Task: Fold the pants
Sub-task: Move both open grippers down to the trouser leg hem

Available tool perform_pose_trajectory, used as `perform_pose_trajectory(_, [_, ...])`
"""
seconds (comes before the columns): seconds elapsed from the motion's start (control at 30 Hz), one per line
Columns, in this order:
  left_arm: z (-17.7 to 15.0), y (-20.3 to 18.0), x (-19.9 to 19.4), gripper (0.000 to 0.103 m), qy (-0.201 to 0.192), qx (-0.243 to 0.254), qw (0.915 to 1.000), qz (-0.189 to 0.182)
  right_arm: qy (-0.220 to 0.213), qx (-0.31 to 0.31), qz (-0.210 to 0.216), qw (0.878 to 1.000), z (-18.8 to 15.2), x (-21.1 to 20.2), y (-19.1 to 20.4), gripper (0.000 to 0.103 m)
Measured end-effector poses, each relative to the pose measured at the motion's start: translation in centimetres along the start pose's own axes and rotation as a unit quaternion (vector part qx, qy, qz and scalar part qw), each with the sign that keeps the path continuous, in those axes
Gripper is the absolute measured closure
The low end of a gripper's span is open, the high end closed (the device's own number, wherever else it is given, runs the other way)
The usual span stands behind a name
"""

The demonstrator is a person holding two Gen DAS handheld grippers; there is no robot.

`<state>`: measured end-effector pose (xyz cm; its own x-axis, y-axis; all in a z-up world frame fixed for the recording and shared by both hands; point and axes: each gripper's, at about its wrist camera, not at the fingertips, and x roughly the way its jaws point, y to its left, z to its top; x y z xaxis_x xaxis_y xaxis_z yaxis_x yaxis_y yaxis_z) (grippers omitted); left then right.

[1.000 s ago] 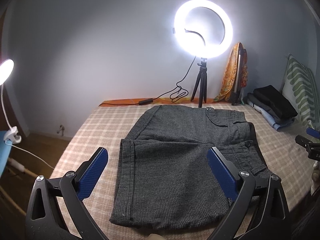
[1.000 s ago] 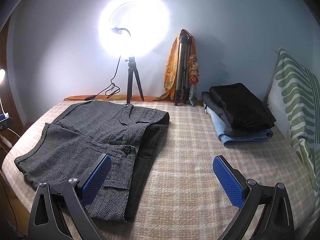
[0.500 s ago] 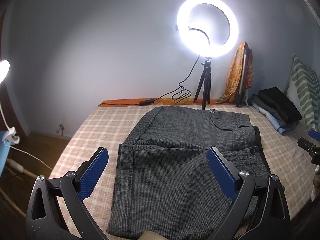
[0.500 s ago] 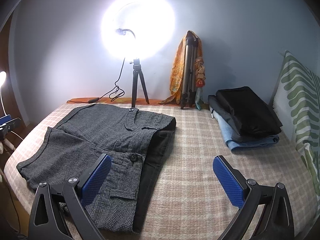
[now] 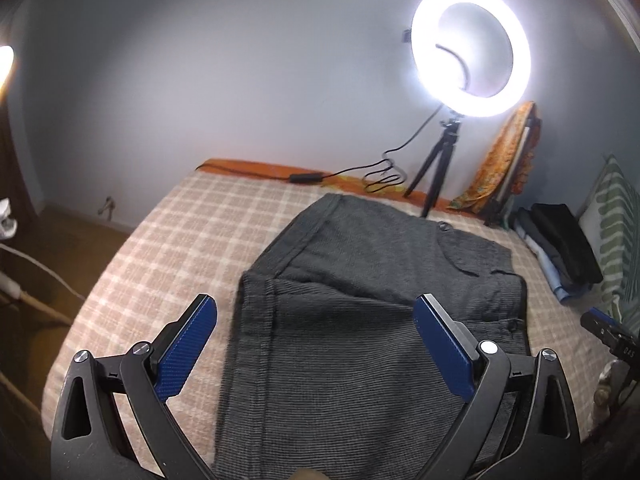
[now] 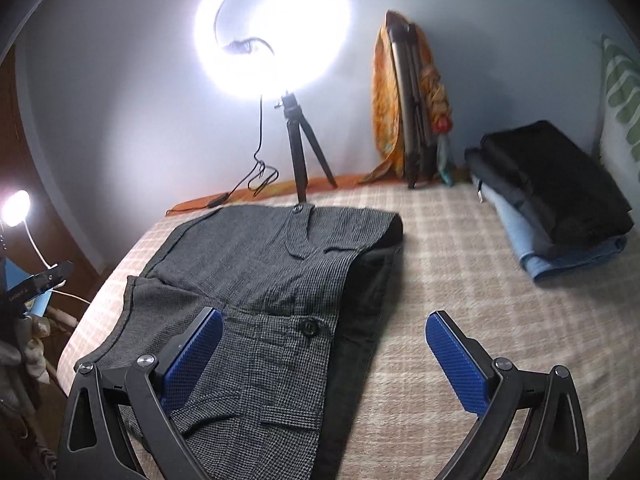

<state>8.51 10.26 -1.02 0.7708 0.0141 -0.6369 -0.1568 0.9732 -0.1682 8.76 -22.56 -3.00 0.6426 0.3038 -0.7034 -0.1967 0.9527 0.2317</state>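
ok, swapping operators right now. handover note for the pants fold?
Left gripper: jaws open, empty, above the near part of the pants.
Right gripper: jaws open, empty, over the pants' waist edge, near the button.
Pants: flat on the checked bed, grey, already folded over; dark lining shows along the waist edge.
Stack of folded clothes at the far right.
Left: grasp, finish folding; how many folds remain, can't tell.
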Motion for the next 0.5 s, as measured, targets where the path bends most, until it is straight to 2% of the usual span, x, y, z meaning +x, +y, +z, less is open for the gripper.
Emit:
perform_pose_trajectory(0.1, [-0.3, 1.3, 0.8, 0.005, 0.015, -0.012, 0.9998, 0.006, 0.016, -0.012, -0.002, 1.000, -0.5, 0.9, 0.2, 0.000])
perform_pose_trajectory(0.27, [-0.7, 2.6, 1.2, 0.005, 0.023, -0.021, 0.9993, 0.018, 0.033, -0.036, 0.022, 0.999, -1.6, 1.2, 0.8, 0.000])
perform_pose_trajectory(0.5, [-2.4, 3.9, 0.7, 0.005, 0.055, 0.004, 0.9982, 0.024, 0.051, -0.157, 0.064, 0.984, -4.6, 0.9, 4.1, 0.007])
